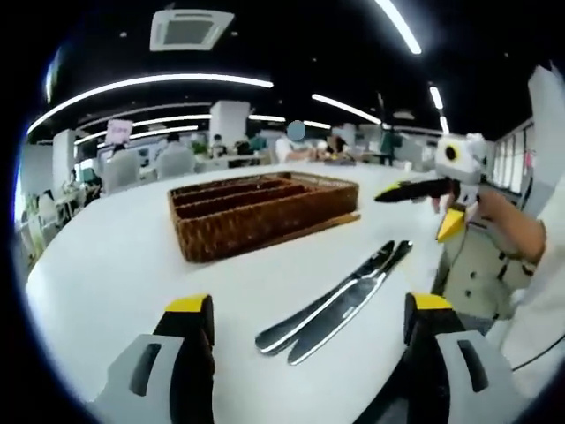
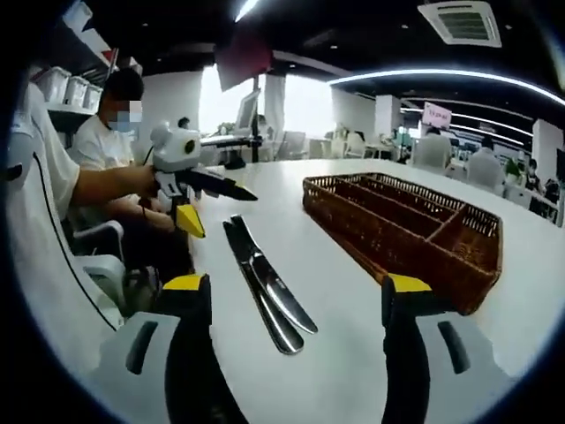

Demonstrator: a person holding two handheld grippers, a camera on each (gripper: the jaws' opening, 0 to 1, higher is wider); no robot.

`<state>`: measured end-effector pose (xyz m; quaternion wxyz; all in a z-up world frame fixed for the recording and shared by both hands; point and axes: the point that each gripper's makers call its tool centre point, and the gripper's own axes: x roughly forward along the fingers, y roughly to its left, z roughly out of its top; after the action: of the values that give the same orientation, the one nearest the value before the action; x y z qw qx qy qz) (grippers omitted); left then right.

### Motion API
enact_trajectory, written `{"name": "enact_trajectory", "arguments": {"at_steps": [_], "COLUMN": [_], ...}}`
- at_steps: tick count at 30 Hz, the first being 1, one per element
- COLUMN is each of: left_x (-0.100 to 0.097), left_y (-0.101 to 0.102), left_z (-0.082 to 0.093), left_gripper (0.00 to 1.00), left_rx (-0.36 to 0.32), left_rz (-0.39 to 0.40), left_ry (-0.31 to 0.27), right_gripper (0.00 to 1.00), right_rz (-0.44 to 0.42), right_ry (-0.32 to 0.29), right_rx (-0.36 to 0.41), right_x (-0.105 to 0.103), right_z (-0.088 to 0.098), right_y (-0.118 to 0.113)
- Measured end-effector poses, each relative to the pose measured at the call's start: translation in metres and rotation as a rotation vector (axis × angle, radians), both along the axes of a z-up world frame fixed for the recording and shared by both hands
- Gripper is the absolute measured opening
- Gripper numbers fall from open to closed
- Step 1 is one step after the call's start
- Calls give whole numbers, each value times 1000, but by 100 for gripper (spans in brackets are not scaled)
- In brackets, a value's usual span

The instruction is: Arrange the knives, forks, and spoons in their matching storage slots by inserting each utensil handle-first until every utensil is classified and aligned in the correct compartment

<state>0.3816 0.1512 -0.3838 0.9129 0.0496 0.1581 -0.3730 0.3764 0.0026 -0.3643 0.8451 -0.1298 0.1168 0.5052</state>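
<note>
On the white round table (image 1: 115, 265) of a bright canteen hall, the left gripper view shows two shiny steel knives (image 1: 340, 303) lying side by side near the table's edge, beside the brown woven wicker divided tray (image 1: 265, 212), between the left gripper's (image 1: 309, 331) wide-apart, empty yellow-tipped jaws. In the right gripper view the knives (image 2: 265, 283) lie near the table (image 2: 353, 291) edge beside the tray (image 2: 406, 230), and the right gripper (image 2: 287, 300) gapes wide, holding nothing.

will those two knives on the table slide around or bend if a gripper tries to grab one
The knives look like polished metal, so probably stiff, not bendy. Lying flat on the smooth white table, they would likely skid when nudged. They touch side by side, so grabbing one may shift the other.
</note>
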Motion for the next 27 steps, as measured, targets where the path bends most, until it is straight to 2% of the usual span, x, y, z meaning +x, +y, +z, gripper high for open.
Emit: {"name": "enact_trajectory", "arguments": {"at_steps": [3, 4, 7, 11, 13, 15, 17, 20, 23, 24, 27], "left_x": [-2, -2, -1, -4, -4, -4, -5, -5, -3, -2, 0], "left_y": [-6, -7, -10, -14, -15, -16, -17, -18, -20, -21, -22], "left_z": [-1, -1, -2, -5, -6, -6, -6, -5, 3, 3, 5], "left_gripper": [80, 77, 74, 69, 66, 62, 59, 59, 54, 52, 50], "left_rx": [9, 11, 33, 56, 59, 65, 68, 72, 34, 33, 35], "left_rz": [-32, -34, -52, -82, -92, -102, -108, -113, -121, -120, -120], "left_ry": [-4, -4, -10, -2, -1, -2, 2, -1, -14, 4, 2], "right_gripper": [75, 72, 64, 62, 56, 52, 51, 51, 51, 51, 51], "right_rz": [8, 16, 42, 46, 43, 47, 47, 53, 60, 62, 62], "right_ry": [-2, 1, 14, 20, 20, 46, 67, 68, 82, 83, 79], "right_rx": [-6, -14, -40, -65, -69, -74, -76, -88, -105, -112, -109], "right_x": [2, 2, 0, 3, 6, 6, 7, 7, 9, 10, 12], "right_z": [-1, -2, -6, -12, -12, -15, -18, -22, -28, -29, -27], "right_y": [4, 5, 9, 11, 11, 11, 12, 14, 16, 16, 16]}}
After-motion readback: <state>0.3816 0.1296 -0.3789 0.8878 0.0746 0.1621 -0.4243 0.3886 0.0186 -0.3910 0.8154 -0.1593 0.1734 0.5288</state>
